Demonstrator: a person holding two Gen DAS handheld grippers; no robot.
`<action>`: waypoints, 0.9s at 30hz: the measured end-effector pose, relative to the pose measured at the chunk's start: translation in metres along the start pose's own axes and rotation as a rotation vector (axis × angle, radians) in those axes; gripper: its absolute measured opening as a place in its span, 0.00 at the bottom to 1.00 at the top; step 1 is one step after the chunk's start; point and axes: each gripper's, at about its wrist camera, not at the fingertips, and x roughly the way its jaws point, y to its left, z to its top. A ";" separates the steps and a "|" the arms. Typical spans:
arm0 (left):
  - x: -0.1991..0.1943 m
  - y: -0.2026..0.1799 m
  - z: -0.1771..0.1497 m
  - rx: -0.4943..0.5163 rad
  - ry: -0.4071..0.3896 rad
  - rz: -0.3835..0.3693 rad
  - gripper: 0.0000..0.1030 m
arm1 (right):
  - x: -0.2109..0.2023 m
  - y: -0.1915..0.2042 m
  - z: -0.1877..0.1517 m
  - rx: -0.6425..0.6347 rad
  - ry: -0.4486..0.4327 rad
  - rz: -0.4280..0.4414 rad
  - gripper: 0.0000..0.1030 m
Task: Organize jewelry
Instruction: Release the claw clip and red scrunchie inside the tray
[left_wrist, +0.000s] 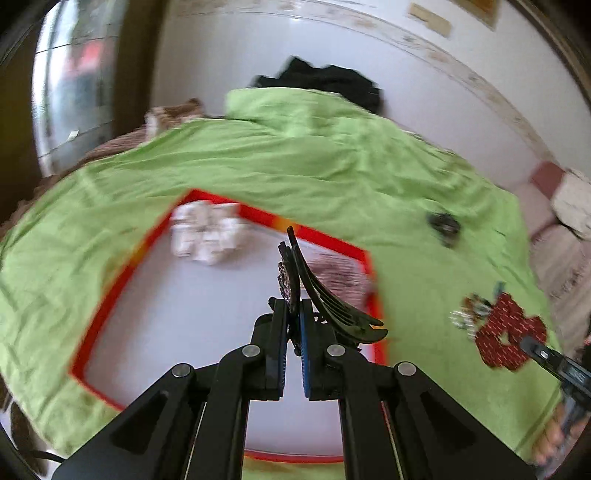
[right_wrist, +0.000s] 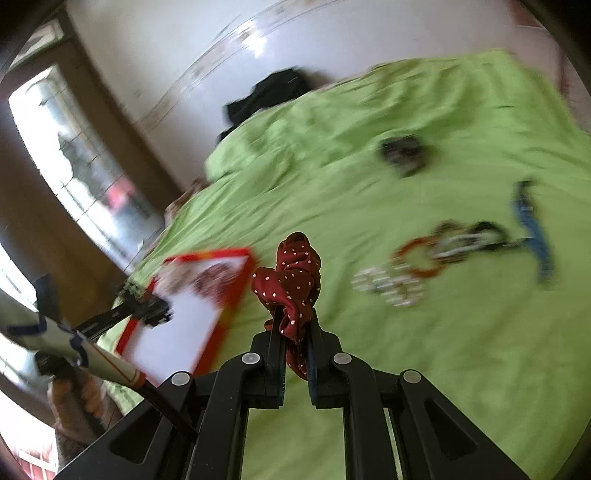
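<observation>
You hold a two-finger gripper in each hand above a bed spread with a wrinkled green sheet (left_wrist: 332, 166). Your left gripper (left_wrist: 294, 314) is clamped fully shut on a black hair claw clip (left_wrist: 325, 295), which stands up from the pads with its curved teeth fanning to the right and a small beaded piece pressed against its left side. It hangs over a white tray with a red rim (left_wrist: 325, 236) lying flat on the sheet; a blurred white cluster (left_wrist: 207, 232) sits in the tray's far corner. Your right gripper (right_wrist: 295, 321) is pinched nearly closed on a dark red scrunchie with white dots (right_wrist: 291, 277), most of the fabric bunched loosely above the pads. It is over the bare sheet, just right of the tray. Beyond it, loose on the sheet, lie an orange ring (right_wrist: 417, 258), pale beaded pieces (right_wrist: 388, 284), a blue strap (right_wrist: 532, 229) and a small dark item (right_wrist: 404, 153), all too blurred to name surely. The risks, as a judgement: the clip is held only by a thin edge, so a quick swing could twist it out or shake the beaded piece free. The soft scrunchie could slide from its narrow pinch. Your two grippers sit close near the tray's corner and could collide, or nudge the light tray across the sheet.
</observation>
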 end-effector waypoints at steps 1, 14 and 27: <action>0.000 0.010 0.000 -0.010 0.001 0.041 0.06 | 0.006 0.011 -0.002 -0.013 0.016 0.020 0.10; -0.006 0.092 -0.008 -0.180 0.077 0.256 0.06 | 0.112 0.129 -0.049 -0.129 0.250 0.216 0.10; -0.012 0.104 -0.006 -0.203 0.052 0.299 0.06 | 0.133 0.124 -0.066 -0.143 0.300 0.131 0.10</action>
